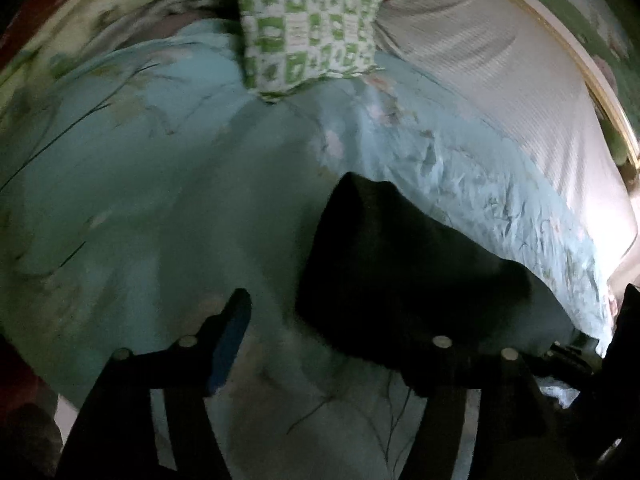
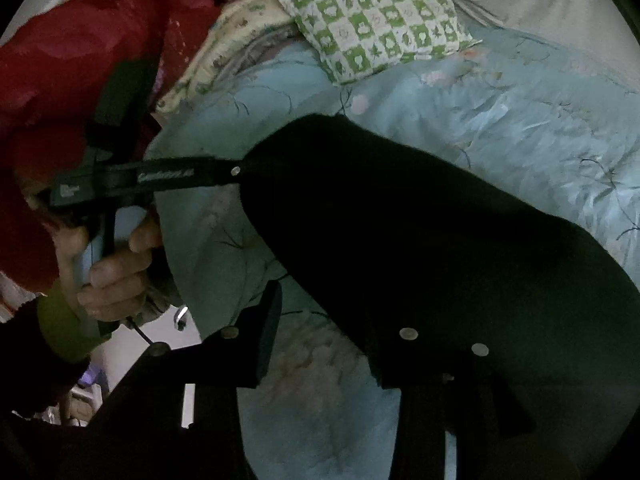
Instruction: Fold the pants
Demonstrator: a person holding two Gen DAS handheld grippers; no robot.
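Observation:
The pants are black and lie bunched on a pale blue floral quilt. In the left wrist view my left gripper has its jaws wide apart; the left finger shows clear, and the right finger is covered by the black cloth. In the right wrist view the pants drape over my right gripper's right finger, and its left finger stands well apart. The left gripper reaches in from the left and touches the pants' upper edge. Whether either gripper pinches cloth is hidden.
A green and white checked pillow lies at the head of the bed. A white ribbed blanket covers the right side. A red cloth and the person's hand are at the left. The bed's edge runs along the right.

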